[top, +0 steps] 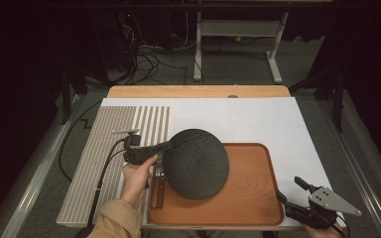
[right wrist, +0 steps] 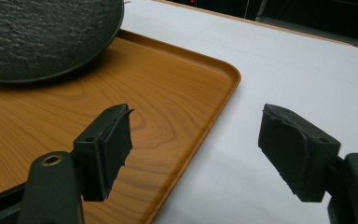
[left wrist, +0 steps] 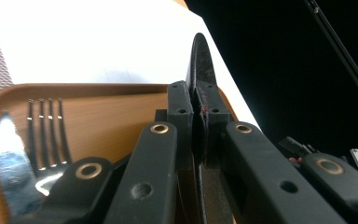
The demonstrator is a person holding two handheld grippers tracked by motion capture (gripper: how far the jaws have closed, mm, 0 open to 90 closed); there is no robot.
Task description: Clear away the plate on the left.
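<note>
A dark, rough-textured round plate hangs tilted over the left part of a wooden tray. My left gripper is shut on the plate's left rim. In the left gripper view the plate shows edge-on, clamped by that gripper. Below it a fork and a spoon lie on the tray. My right gripper rests at the tray's near right corner, open with nothing between its jaws. In the right gripper view it straddles the tray's edge, with the plate farther off.
The tray sits on a white mat that covers the table. A striped mat lies along the left side. Cutlery handles stick out under the plate at the tray's left edge. Cables and a table frame stand beyond the far edge.
</note>
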